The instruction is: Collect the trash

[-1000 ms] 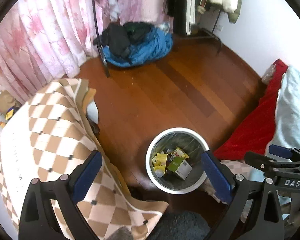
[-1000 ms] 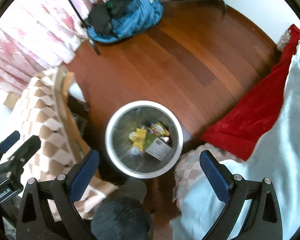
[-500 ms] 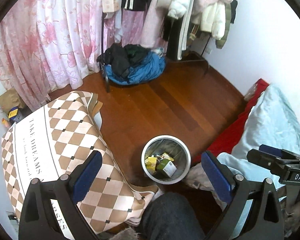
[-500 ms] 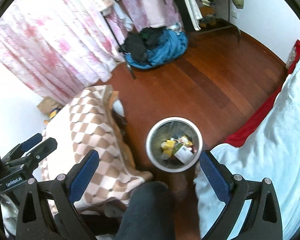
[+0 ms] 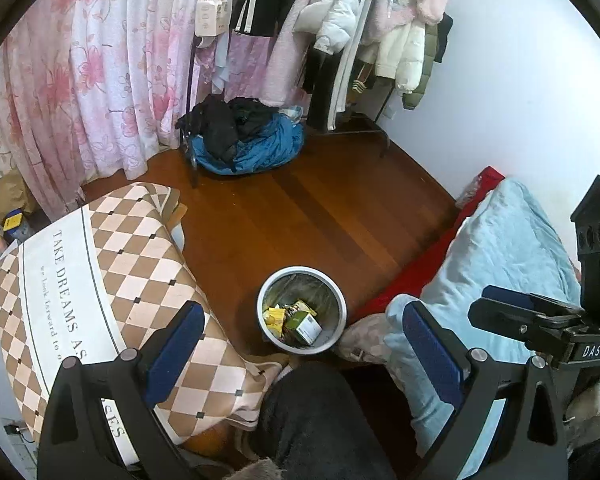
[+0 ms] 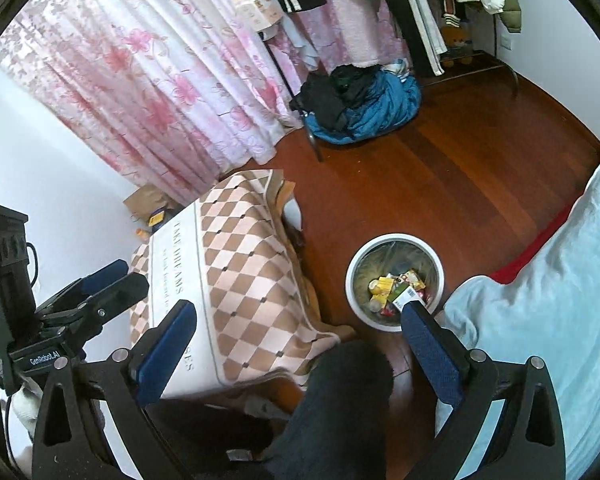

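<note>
- One round white-rimmed trash bin (image 5: 302,308) stands on the wooden floor (image 5: 340,216), well below both grippers, holding several wrappers.
- Left gripper (image 5: 300,344) and right gripper (image 6: 300,344): both wide open, empty.

White bin (image 5: 339,300), brown-and-cream checked cloth (image 5: 140,280)

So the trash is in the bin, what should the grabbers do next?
Probably turn both towards the checkered tablecloth to look for more litter. The left gripper and right gripper both have their fingers apart and hold nothing, and the round white trash bin already holds yellow and green packets.
</note>
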Available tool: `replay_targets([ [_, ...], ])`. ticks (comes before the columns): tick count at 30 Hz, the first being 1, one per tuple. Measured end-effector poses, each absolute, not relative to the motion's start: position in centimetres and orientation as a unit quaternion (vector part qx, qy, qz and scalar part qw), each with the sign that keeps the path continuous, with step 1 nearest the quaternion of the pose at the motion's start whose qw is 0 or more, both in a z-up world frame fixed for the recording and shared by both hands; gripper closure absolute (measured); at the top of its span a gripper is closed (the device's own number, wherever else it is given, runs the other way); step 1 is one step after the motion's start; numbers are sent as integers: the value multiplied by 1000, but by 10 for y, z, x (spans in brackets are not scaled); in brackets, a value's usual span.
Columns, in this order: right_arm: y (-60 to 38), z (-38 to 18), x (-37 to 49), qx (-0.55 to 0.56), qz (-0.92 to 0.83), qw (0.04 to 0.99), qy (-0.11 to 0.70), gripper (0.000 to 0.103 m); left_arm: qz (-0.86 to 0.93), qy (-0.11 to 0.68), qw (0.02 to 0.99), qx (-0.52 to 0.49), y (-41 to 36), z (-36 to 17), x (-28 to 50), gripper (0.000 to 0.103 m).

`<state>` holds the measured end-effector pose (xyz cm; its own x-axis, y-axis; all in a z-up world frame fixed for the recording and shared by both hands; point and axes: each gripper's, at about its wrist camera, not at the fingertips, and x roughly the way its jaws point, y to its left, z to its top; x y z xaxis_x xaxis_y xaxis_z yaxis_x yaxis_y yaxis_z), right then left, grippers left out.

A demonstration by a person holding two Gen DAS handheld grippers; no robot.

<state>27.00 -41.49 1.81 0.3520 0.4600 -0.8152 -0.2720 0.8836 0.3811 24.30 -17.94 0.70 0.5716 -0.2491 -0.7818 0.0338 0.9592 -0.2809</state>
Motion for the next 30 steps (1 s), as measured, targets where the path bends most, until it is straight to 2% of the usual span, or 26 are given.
replay_targets([
  [30, -427, 16, 247, 95, 256, 797, 539, 0, -96, 464, 868, -148, -175, 5, 218, 0],
])
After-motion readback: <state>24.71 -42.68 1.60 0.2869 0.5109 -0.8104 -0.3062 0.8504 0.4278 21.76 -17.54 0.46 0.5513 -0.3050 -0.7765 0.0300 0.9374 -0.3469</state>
